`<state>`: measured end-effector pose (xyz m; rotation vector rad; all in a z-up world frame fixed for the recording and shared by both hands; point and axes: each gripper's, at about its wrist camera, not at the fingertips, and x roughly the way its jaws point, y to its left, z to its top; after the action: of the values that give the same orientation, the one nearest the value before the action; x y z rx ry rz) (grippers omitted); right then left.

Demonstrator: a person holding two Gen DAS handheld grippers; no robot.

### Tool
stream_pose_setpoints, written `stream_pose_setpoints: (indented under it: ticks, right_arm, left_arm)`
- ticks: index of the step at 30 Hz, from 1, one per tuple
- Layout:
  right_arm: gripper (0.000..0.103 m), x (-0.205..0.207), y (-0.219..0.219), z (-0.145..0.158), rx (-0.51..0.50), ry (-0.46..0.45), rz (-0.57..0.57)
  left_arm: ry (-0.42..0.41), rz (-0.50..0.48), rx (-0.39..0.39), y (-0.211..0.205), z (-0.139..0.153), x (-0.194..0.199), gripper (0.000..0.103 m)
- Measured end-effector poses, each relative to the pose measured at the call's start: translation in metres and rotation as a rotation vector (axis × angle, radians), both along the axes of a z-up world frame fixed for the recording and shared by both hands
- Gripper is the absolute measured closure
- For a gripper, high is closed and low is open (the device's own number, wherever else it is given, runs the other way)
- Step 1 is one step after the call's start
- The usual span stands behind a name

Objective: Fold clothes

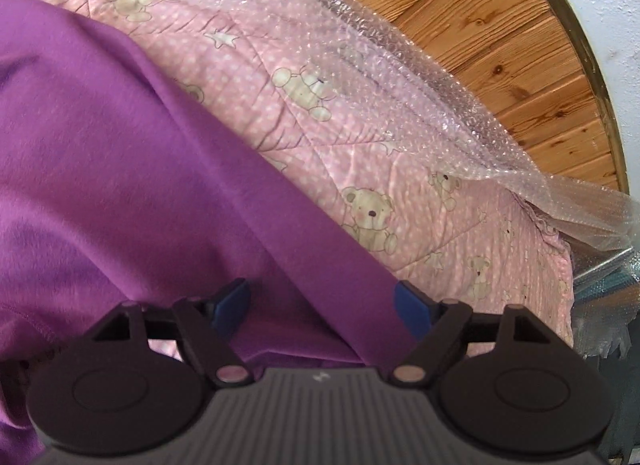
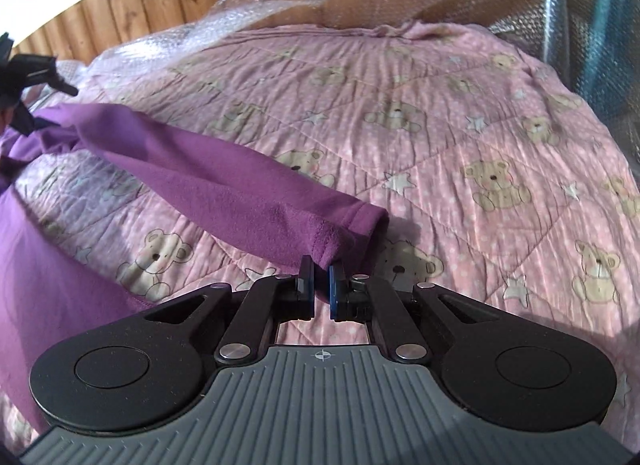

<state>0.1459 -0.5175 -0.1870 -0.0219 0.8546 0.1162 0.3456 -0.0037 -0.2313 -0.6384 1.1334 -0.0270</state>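
A purple long-sleeved garment (image 1: 112, 169) lies on a pink quilt with teddy bears (image 1: 360, 153). In the left wrist view my left gripper (image 1: 322, 305) is open, its blue pads wide apart just above the purple cloth, which fills the space under them. In the right wrist view my right gripper (image 2: 320, 277) is shut on the cuff end of the purple sleeve (image 2: 224, 189). The sleeve stretches from the fingers up to the left, lifted over the quilt (image 2: 440, 145). The garment's body (image 2: 44, 285) hangs along the left edge.
Bubble wrap (image 1: 400, 65) lies along the quilt's far edge against a wooden plank wall (image 1: 500, 45). In the right wrist view the other gripper's black frame (image 2: 28, 69) shows at the far left. More bubble wrap and a shiny metal object (image 2: 560, 5) stand at the back right.
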Motion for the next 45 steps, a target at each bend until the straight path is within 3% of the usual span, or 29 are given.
stream_pose_setpoints:
  ticks: [3,4,5,6,7,8,9,12,17,24,28,40,45]
  right_arm:
    - [0.099,-0.004,0.001,-0.001,0.017,0.000,-0.052]
    - [0.099,-0.005,0.004,0.001,0.000,0.001,-0.067]
    - [0.099,-0.007,0.008,0.004,-0.021,0.004,-0.082]
    - [0.099,-0.008,0.011,0.006,-0.042,0.006,-0.097]
    - [0.098,-0.009,0.015,0.009,-0.063,0.008,-0.112]
    - [0.092,-0.010,0.018,0.006,-0.110,0.030,-0.144]
    - [0.080,-0.010,0.021,0.001,-0.162,0.079,-0.185]
    - [0.075,-0.027,0.024,0.007,-0.190,0.136,-0.357]
    - [0.050,-0.095,0.042,0.043,0.074,0.057,-0.577]
    - [0.048,-0.174,0.087,0.042,0.278,0.051,-0.688]
    - [0.045,-0.195,0.099,0.044,0.333,0.043,-0.709]
    - [0.034,-0.205,0.096,0.061,0.397,0.007,-0.721]
    - [0.034,-0.204,0.089,0.056,0.477,-0.006,-0.737]
  left_arm:
    - [-0.034,0.017,0.017,0.007,-0.004,0.006,0.027]
    - [-0.039,0.014,0.007,0.007,-0.004,0.010,0.035]
    - [-0.041,0.008,-0.010,0.007,-0.005,0.013,0.046]
    - [-0.044,0.002,-0.026,0.007,-0.005,0.017,0.087]
    - [-0.033,-0.004,-0.034,0.006,-0.005,0.018,0.098]
    - [-0.018,-0.009,-0.039,0.005,-0.005,0.018,0.101]
    - [-0.024,-0.017,-0.039,0.005,-0.001,0.015,0.101]
    - [-0.058,-0.063,-0.025,0.006,0.013,-0.004,0.101]
    - [-0.077,-0.125,-0.016,0.015,0.032,-0.056,0.101]
    - [-0.094,-0.170,0.011,0.022,0.047,-0.111,0.101]
    - [-0.103,-0.189,0.020,0.026,0.055,-0.136,0.101]
    - [-0.125,-0.233,0.032,0.020,0.065,-0.160,0.100]
    - [-0.143,-0.201,0.011,0.028,0.063,-0.171,0.100]
